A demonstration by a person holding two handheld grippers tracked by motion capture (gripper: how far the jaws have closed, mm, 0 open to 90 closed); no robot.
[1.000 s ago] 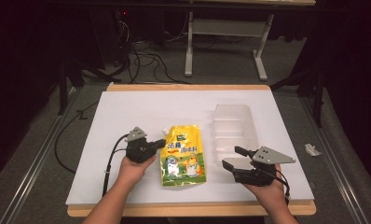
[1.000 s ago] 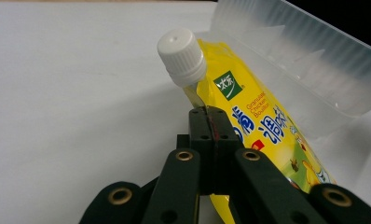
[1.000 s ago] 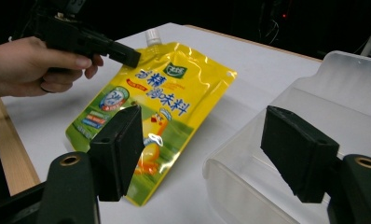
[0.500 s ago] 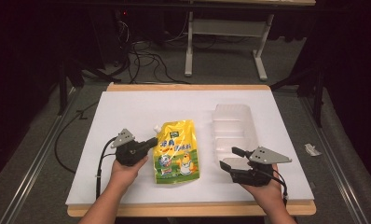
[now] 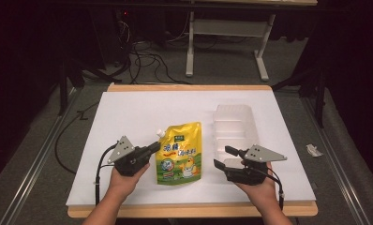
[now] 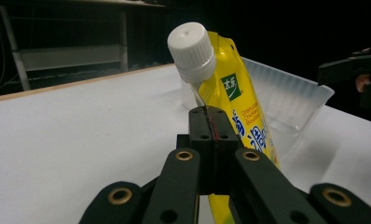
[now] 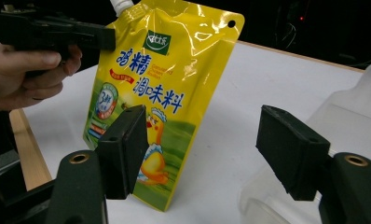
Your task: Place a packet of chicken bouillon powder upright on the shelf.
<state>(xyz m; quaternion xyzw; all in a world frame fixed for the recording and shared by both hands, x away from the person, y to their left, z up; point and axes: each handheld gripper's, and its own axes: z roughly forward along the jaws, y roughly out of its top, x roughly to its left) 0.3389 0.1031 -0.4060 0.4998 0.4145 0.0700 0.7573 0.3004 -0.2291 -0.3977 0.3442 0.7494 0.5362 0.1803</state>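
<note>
Gripping the yellow spouted pouch [image 5: 181,151] by its left edge with the left hand-held gripper [image 5: 152,149], jaws pinched tight, lifting it near the worktop's [image 5: 128,108] front edge. Holding the right hand-held gripper [image 5: 223,157] spread and empty, jaws just narrowing slightly. Judging placement into the clear tray [image 5: 234,123] toward the right edge not yet done.

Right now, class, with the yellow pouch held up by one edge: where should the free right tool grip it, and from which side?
Probably the right side seam of the pouch, approached from the right. The left tool already pinches the left edge below the cap, and the open right tool waits on that side. The flat seam suits its pads.
</note>
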